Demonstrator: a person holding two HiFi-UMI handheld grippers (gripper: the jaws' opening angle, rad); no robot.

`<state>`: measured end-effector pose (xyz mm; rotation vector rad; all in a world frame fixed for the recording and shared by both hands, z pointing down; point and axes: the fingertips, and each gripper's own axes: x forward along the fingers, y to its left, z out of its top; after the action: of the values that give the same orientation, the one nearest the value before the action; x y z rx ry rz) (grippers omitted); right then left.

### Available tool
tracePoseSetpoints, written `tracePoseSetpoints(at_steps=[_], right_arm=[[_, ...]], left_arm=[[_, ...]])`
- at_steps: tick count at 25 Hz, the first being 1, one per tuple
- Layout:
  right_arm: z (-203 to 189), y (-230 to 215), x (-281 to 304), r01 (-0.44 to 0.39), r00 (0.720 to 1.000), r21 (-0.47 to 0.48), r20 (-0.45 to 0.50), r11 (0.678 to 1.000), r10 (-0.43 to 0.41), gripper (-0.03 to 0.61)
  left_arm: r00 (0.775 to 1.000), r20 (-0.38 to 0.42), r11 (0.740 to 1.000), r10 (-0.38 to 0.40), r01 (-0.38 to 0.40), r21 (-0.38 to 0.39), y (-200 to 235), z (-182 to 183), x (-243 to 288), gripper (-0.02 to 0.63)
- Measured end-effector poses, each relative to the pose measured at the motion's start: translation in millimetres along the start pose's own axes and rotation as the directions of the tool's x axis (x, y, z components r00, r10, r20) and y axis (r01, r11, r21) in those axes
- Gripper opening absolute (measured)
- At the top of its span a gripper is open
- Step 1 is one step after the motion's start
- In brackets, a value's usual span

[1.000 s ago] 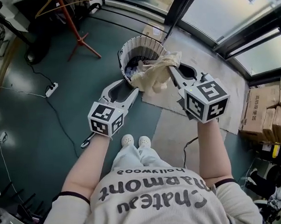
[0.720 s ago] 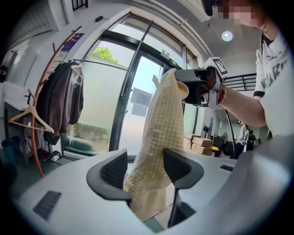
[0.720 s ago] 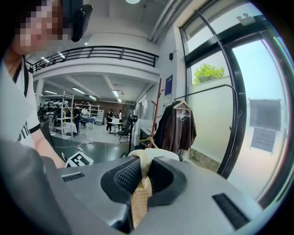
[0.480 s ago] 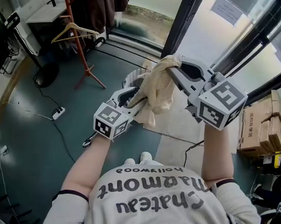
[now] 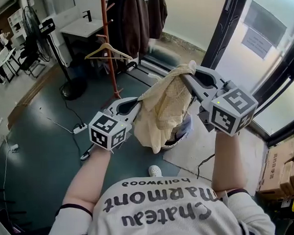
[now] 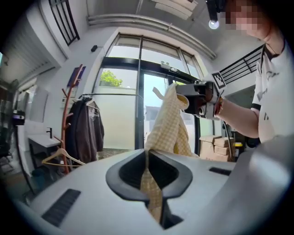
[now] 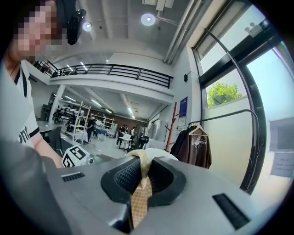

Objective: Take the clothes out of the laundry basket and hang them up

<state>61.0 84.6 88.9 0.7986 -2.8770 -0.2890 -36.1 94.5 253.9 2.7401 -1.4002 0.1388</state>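
Both tongs are clamped on the same cream checked garment (image 5: 163,109). Your left tongs (image 5: 139,101) have just been closing, and a fold of the fabric now sits pinched between their tips. Your right tongs (image 5: 186,78) are pressed together on an upper edge of it. The garment hangs between the two, bunched and drooping in front of your chest, clear of the floor.

By the look of it you are early in the job. This one piece is out of the laundry basket (image 5: 176,141), which shows only as a sliver below the hanging fabric. Something blue seems to lie in it, so more clothes are probably waiting there.

Nothing of this garment is hung yet. An empty wooden hanger (image 5: 107,53) dangles on the red coat stand (image 5: 105,24) ahead and to your left, beside some dark jackets (image 5: 142,17), well apart from what you hold.

What is left, as far as can be judged:
- spread the garment open
- get it onto a hanger and onto the stand
- go back to the basket for the rest
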Motion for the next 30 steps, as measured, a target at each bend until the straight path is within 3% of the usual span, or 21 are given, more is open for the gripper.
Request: tracePoseSetpoints(at_steps=[2,5,12,17,22,26,30], right_arm=[[2,-17,13,-0.002,1.000,0.005,0.007,1.000,0.002,0.037],[-2,-40,36,-0.028,1.000,0.007,0.005,1.000,0.028,0.036],[-11,-82,85,-0.093,0.995,-0.060,0.020,0.994,0.094,0.035],[7,-106,111,-0.142,0.983,-0.127,0.101,0.982,0.155,0.037],[35,-119,132,-0.160,0.956,-0.139,0.223,0.977,0.188,0.037],[45,-132,148,-0.142,0.950,-0.121,0.262,0.982,0.170,0.037],[49,-136,178,-0.150,0.944,-0.097,0.282,0.984,0.172,0.037]], left_arm=[[0.995,0.026,0.996,0.092,-0.092,-0.001,30,23,-10,0.028],[0.971,0.072,0.972,0.229,-0.232,0.039,70,58,-21,0.026],[0.872,0.217,0.877,0.439,-0.468,0.107,126,137,-24,0.026],[0.822,0.284,0.815,0.495,-0.552,0.176,145,187,-18,0.026],[0.785,0.330,0.770,0.524,-0.602,0.211,161,223,-20,0.026],[0.779,0.335,0.760,0.530,-0.612,0.220,180,230,-12,0.026],[0.781,0.348,0.775,0.518,-0.601,0.194,208,229,-9,0.026]])
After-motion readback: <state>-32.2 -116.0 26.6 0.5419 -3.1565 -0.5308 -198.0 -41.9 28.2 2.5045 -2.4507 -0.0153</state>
